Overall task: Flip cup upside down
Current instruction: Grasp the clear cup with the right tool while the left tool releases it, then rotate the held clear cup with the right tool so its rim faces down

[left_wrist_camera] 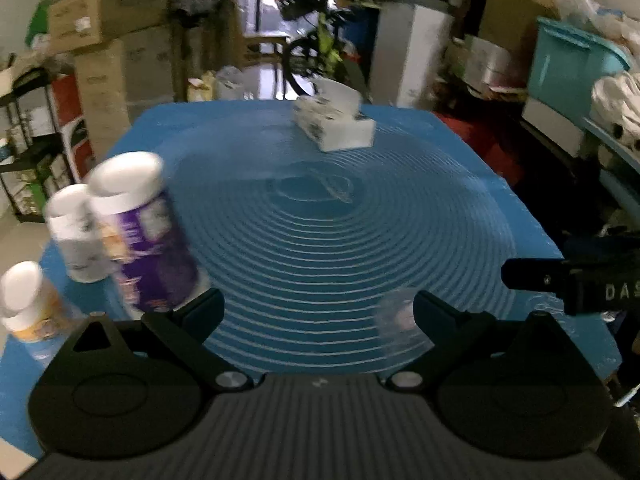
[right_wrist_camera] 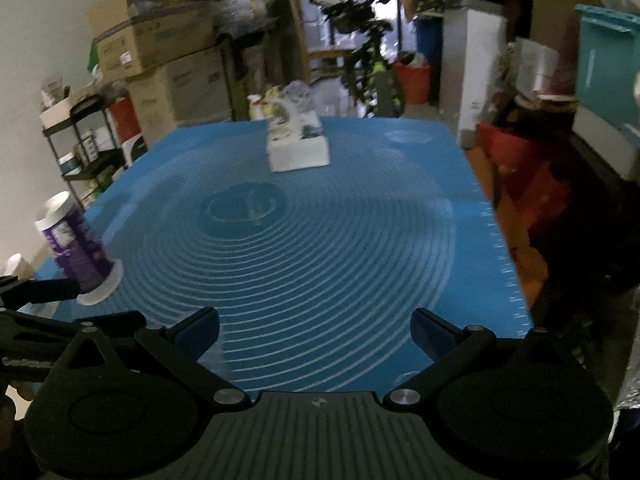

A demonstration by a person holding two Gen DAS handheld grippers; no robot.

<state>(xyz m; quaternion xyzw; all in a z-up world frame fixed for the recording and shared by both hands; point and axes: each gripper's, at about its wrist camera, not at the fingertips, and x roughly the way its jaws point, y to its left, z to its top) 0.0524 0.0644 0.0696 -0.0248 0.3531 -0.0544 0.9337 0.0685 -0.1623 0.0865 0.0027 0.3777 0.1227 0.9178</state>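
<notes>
Left wrist view — blurred clear cup (left_wrist_camera: 396,316) just beside left hand-held gripper's (left_wrist_camera: 318,312) spread right finger.

Clear cup (left_wrist_camera: 396,316), blurred, low right-of-centre in left wrist view, on the blue mat (left_wrist_camera: 320,220); orientation can't be told.

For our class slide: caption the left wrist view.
Open left gripper above blue ringed mat, blurred clear plastic cup by its right finger.

Blurring heavily: clear cup (left_wrist_camera: 394,316) beside a fingertip, its orientation unreadable; purple canister (left_wrist_camera: 144,236) smearing; orange bottle (left_wrist_camera: 28,304) running off the edge.
</notes>
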